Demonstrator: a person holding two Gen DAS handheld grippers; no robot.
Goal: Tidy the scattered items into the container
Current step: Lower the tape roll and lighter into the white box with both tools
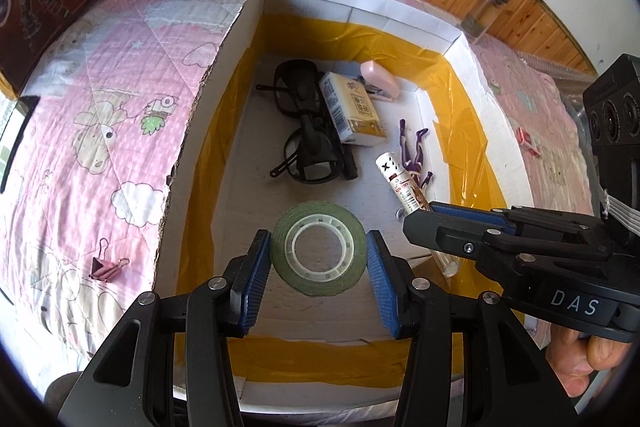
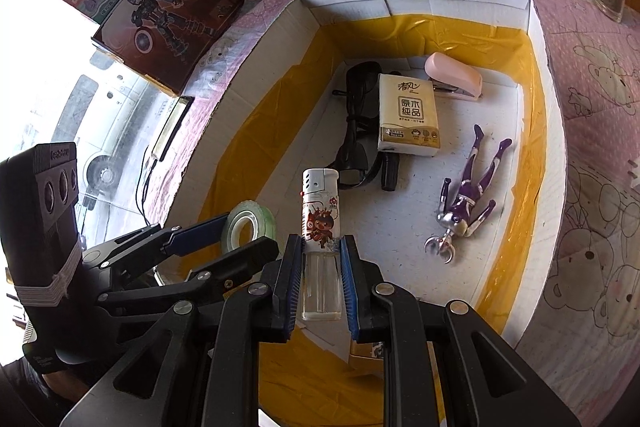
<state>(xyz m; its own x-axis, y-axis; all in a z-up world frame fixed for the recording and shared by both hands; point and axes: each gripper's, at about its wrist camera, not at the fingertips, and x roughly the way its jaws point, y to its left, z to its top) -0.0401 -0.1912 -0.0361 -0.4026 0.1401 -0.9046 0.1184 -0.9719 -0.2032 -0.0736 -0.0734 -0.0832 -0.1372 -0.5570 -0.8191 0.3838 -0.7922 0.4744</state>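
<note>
Both tools hang over the open cardboard box (image 1: 224, 67), which sits on a bed with a pink quilt (image 1: 100, 115). The left tool (image 1: 319, 259) stands wide around a roll of clear tape (image 1: 319, 249), its pads pressing the roll's two sides, so the tape reads as held above the box floor and not yet dropped. The right tool (image 2: 320, 279) stands narrow and clamps a lighter (image 2: 321, 227) by its clear lower body, printed top pointing away toward the box's far end; it too is over the box interior. Already inside on the box floor: black glasses (image 1: 304, 131), a tissue pack (image 2: 408, 115) lying partly on top of them, a pink stapler (image 2: 454, 75) near the far wall, and a purple toy figure (image 2: 464, 199) on its back toward the right wall. Judging by this, most of the tidying looks done, with two items in hand and about to go in. Still outside: a pink binder clip (image 1: 105, 263) on the quilt just left of the box, and a small pink item (image 1: 527, 141), too small to identify, on the quilt right of it. A glass jar (image 1: 486, 7) stands by the wooden wall panel beyond the far right corner, and toy boxes (image 2: 160, 7) lie beyond the far left; whether those count as scattered items cannot be told.
</note>
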